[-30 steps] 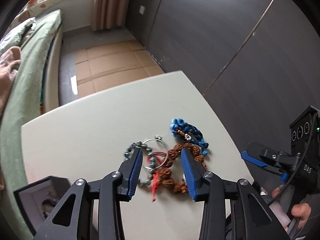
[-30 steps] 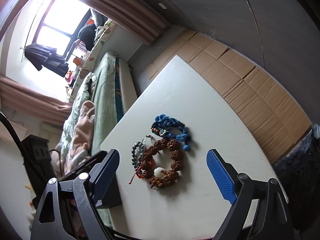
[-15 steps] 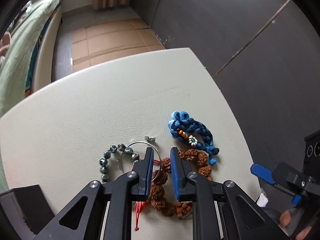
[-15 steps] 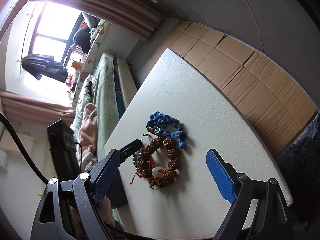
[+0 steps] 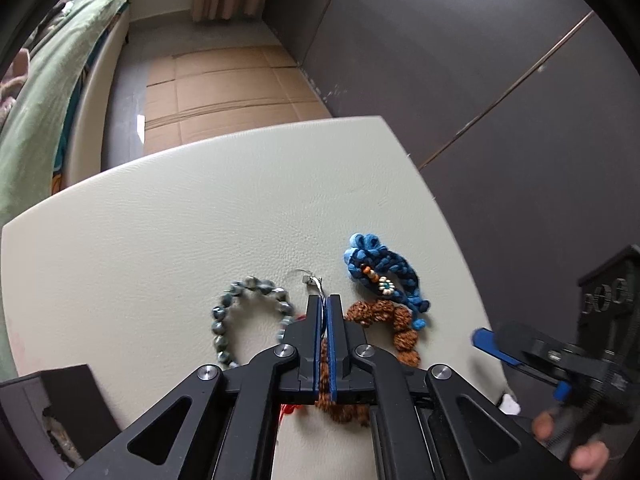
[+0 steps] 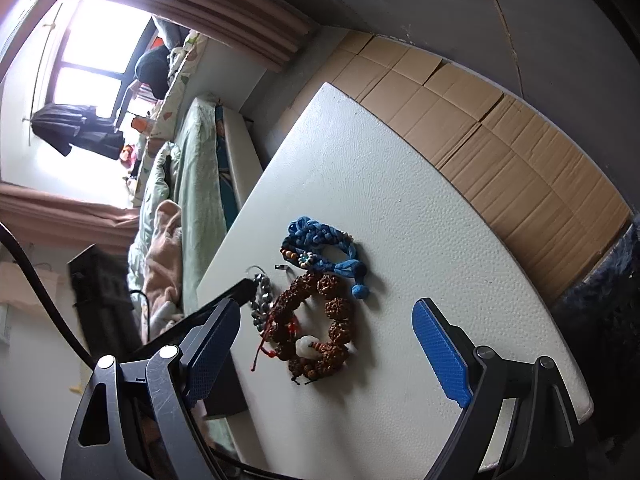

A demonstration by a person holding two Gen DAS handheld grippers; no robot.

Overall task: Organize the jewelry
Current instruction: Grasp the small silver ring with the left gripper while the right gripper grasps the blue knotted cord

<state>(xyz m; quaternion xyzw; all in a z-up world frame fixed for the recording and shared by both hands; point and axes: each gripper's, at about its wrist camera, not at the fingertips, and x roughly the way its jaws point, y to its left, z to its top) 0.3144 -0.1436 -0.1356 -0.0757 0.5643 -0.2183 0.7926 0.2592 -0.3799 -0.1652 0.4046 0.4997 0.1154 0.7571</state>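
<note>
Pick-up step: left hand-held gripper (image 5: 324,304) is pinched on the thin silver wire bangle (image 5: 316,282); right hand-held gripper (image 6: 326,344) gapes wide. Next, lift toward the black box (image 5: 60,404) at seven o'clock.

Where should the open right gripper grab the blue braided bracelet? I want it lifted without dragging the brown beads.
Grip the blue braided bracelet across its thick braid at the far looped end, coming from above. That end lies clear of the brown seed bracelet; the tail knot sits beside the beads.
</note>
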